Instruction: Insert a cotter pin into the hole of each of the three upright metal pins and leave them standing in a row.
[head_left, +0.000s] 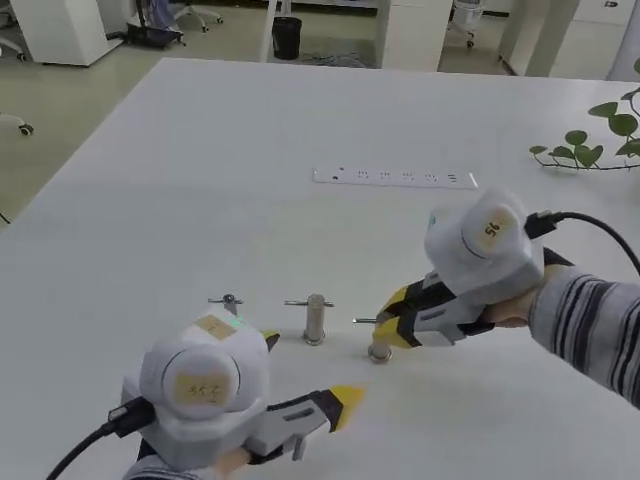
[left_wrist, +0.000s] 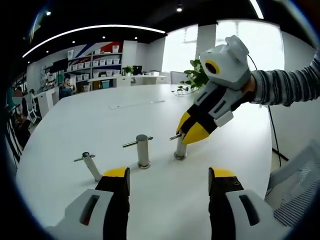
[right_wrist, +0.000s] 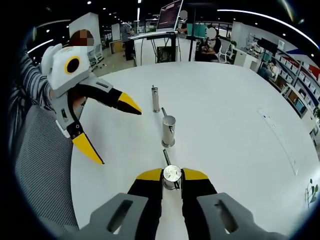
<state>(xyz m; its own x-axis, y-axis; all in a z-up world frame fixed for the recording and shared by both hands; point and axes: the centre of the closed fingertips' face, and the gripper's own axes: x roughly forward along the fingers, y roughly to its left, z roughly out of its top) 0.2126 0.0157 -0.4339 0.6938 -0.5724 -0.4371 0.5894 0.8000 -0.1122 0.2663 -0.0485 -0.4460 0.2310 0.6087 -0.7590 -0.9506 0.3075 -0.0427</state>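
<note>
Jaws of my right gripper (right_wrist: 172, 176) are pinched in on the round head of the near pin (right_wrist: 172, 173), one yellow tip on each side, with no gap that I can see. Its cotter (right_wrist: 165, 159) sticks out straight ahead of the tips. Whether its tail end is also caught between the pads is hidden from me. The pin's foot sits on the table (head_left: 200, 180), directly under the tips.

Further ahead on the same line stand the middle pin (right_wrist: 168, 132) and, beyond it, the far pin (right_wrist: 155, 97). Each has a cotter through its top, so I judge this is the last of the three and I am seating its cotter.

To do it well, I would hold the head square until the cotter is fully through the hole and keep the foot flat on the table. Then I would ease the jaws apart slowly and back off along my own axis, away from the cotter, so nothing snags and topples the pin. It should end up in line with the two ahead.

Jaws of my left gripper (left_wrist: 169, 175) are spread wide and hold nothing, hovering over the table. The middle pin stands ahead between them. The far pin is just beyond the tip on that view's left, where it looks tilted, though that may be the lens. That gripper is free to steady a pin if one wobbles.
</note>
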